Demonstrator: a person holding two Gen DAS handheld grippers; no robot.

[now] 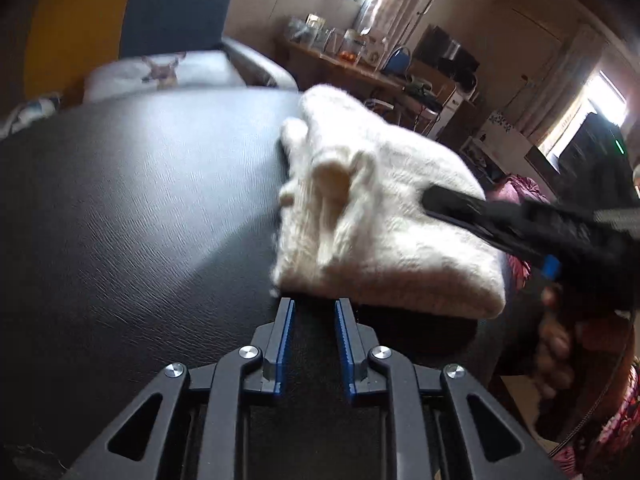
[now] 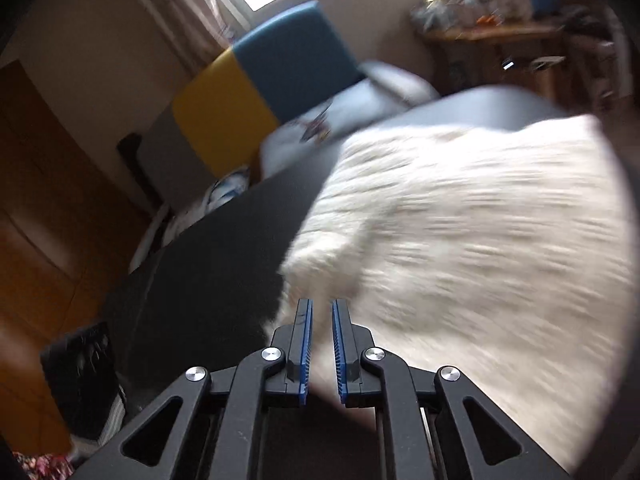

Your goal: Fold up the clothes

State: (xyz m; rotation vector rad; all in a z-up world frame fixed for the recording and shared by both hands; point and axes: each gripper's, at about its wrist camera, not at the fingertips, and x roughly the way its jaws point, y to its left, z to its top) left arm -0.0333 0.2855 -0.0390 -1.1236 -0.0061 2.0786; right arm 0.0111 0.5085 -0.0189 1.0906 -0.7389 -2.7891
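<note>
Here the left gripper (image 1: 315, 306) sits parted and empty at the sweater's (image 1: 380, 216) 6 o'clock edge. The right gripper (image 2: 320, 308), slightly parted, holds nothing above the sweater; a chair (image 1: 168, 12) stands at 11 o'clock.

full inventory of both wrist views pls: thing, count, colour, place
white knit garment: 1, cream white, folded bundle on the right part of the black surface
black surface: 1, black leather-look, under the garment
chair back: 1, yellow and blue, behind the surface
deer-print cushion: 1, white, on the chair seat
cluttered wooden table: 1, brown, far wall under the window
left gripper: 1, black with blue pads, open, tips at the garment's near edge
right gripper: 1, black with blue pads, slightly open, over the garment
hand: 1, blurred, lower right, behind the right gripper
</note>
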